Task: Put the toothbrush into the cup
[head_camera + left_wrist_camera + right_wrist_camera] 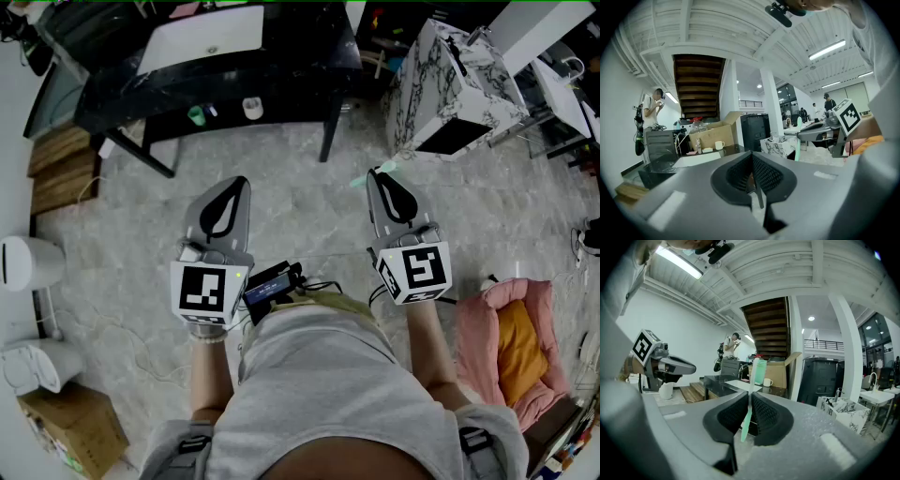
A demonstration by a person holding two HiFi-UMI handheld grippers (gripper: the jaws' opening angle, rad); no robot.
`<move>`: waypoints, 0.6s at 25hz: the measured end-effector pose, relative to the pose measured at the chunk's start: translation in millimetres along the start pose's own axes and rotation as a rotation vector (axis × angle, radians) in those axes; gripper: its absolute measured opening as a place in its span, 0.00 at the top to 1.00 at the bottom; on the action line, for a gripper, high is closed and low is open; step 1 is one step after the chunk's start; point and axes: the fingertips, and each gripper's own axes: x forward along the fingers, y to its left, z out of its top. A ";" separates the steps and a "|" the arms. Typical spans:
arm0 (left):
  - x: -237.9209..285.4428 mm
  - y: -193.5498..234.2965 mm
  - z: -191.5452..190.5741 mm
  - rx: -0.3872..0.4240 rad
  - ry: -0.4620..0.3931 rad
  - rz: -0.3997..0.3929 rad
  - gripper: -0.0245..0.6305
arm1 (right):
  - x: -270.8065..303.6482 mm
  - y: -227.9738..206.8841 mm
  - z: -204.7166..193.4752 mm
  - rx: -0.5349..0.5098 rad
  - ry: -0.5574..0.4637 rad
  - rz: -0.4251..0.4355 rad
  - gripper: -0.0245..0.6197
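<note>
Two tongs hang above the marbled floor [309, 202], side by side and apart from each other. The right tongs [750, 398] are clamped on the pale green toothbrush [751, 379], which stands upright between the jaws, and the left tongs [751, 158] are pressed together with nothing in them. The white cup [251, 108] stands near the front edge of the dark bench [300, 56], well apart from both tongs.

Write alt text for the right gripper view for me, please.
The right tongs clamp a pale green toothbrush upright between their jaws. Beyond, a white cup stands on a dark table, with the left tongs at far left.
</note>
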 end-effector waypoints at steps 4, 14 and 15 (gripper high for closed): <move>-0.6 -1.5 3.3 -0.004 -0.011 -0.005 0.95 | 0.4 0.4 2.6 -0.004 -0.004 0.001 0.92; -4.2 -10.9 6.4 0.005 -0.012 -0.012 0.95 | -7.2 0.2 2.2 -0.002 -0.009 0.004 0.92; -4.6 -11.5 6.3 0.006 -0.011 -0.011 0.95 | -7.8 0.3 2.2 -0.002 -0.009 0.005 0.92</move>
